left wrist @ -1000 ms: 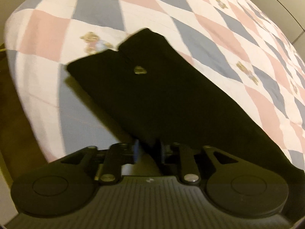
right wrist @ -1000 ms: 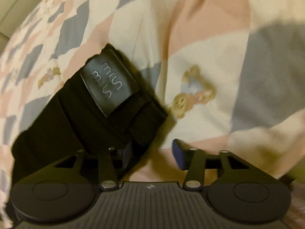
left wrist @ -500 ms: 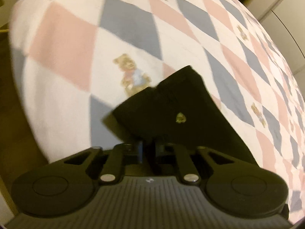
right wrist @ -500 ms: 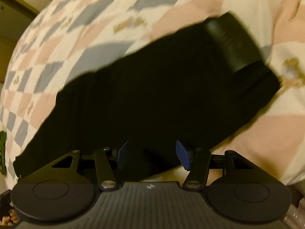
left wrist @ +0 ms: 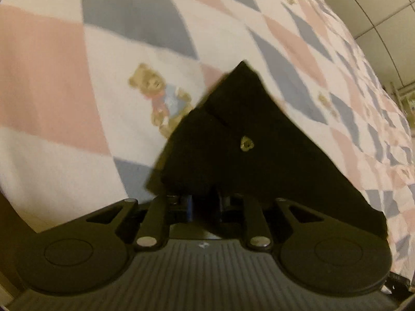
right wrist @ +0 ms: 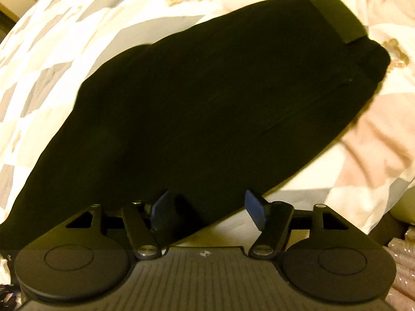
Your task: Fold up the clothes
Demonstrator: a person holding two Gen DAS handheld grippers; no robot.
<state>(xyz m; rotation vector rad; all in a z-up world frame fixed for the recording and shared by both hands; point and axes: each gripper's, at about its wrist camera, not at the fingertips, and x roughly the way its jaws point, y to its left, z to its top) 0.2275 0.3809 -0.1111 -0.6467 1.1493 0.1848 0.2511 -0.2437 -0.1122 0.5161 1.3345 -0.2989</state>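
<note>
Gripping the near edge of the black trousers (left wrist: 233, 150), our left tongs (left wrist: 205, 204) are clenched, with the cloth pinched between the two blue-padded fingers and rising away from them as a dark triangular fold. A small gold emblem (left wrist: 247, 143) sits on this fold, just past the tongs. The fold's point hangs over the bed (left wrist: 52, 77), which carries a quilt of pink, grey-blue and white diamonds. A printed teddy bear (left wrist: 158, 96) lies on a white diamond just left of the fold. At the far upper right, pale panelled cabinet doors (left wrist: 376, 5) stand beyond the quilt.

In the right wrist view, our right tongs (right wrist: 210, 207) are released: the blue fingertips (right wrist: 255, 207) stand well apart. The left fingertip sits against the trousers' (right wrist: 207, 98) near edge, while the right one is over bare quilt (right wrist: 363, 140), just beside the cloth. We cannot tell whether either pad touches the fabric. The trousers stretch diagonally from lower left to upper right across the bed. Their far end carries a dark rectangular waistband label (right wrist: 337, 15); its lettering is too blurred to read. A pink knitted textile (right wrist: 404, 259) shows at the lower right edge.
</note>
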